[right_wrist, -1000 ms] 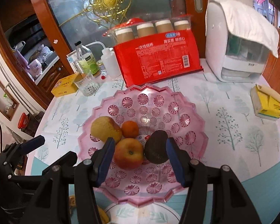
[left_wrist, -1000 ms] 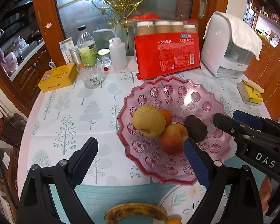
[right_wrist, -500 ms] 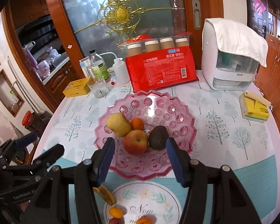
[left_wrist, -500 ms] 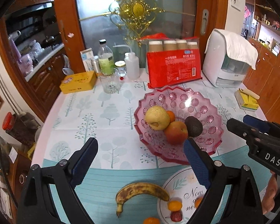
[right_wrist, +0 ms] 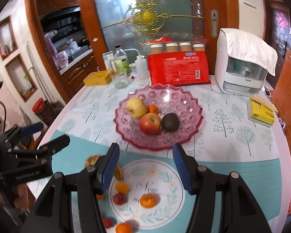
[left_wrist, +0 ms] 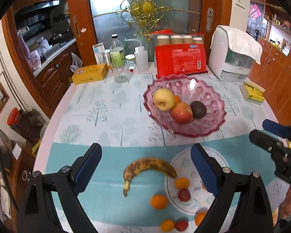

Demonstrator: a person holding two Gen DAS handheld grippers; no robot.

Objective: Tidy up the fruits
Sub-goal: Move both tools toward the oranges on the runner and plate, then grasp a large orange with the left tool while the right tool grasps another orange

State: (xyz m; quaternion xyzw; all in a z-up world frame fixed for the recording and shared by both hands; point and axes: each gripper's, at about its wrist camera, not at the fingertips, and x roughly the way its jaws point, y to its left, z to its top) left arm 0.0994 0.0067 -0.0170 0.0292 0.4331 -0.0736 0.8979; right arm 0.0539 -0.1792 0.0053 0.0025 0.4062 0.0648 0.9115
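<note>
On the tabletop [left_wrist: 110, 116]: a pink glass bowl [left_wrist: 213, 104] stands toward the far side; loose fruit lies on the near side, around a round printed mat [right_wrist: 164, 176].
Bowl contents: a yellow apple [left_wrist: 163, 99], a red apple [left_wrist: 181, 112], a dark avocado [left_wrist: 198, 109] and a small orange [right_wrist: 152, 109] tucked behind the apples, all touching one another.
Fruit not yet in the bowl: a spotted banana [left_wrist: 149, 167], several small oranges and small red fruits on and beside the mat.
Left tongs [left_wrist: 145, 167]: spread wide, nothing between the pads, hanging above the tabletop.
Right tongs [right_wrist: 145, 167]: partly spread, holding nothing, hanging over the far edge of the mat.
Key relation: the banana lies almost directly under the gap of the left tongs, in the left wrist view.
Banana's long axis: it runs across the gap, from one pad toward the other, bowed away from the camera, stem [left_wrist: 126, 188] curling toward the near left; its right tip touches the mat's edge.
Nearer hand: the left, by my reading; in the right wrist view the banana [right_wrist: 118, 171] is mostly hidden behind the left finger.
Next move, as a judgement: the left tongs would likely need to roll so the pads close across the banana's width.
Risk: soft, ripe skin may bruise under a hard squeeze.
Bowl from banana: farther away and to the right.
</note>
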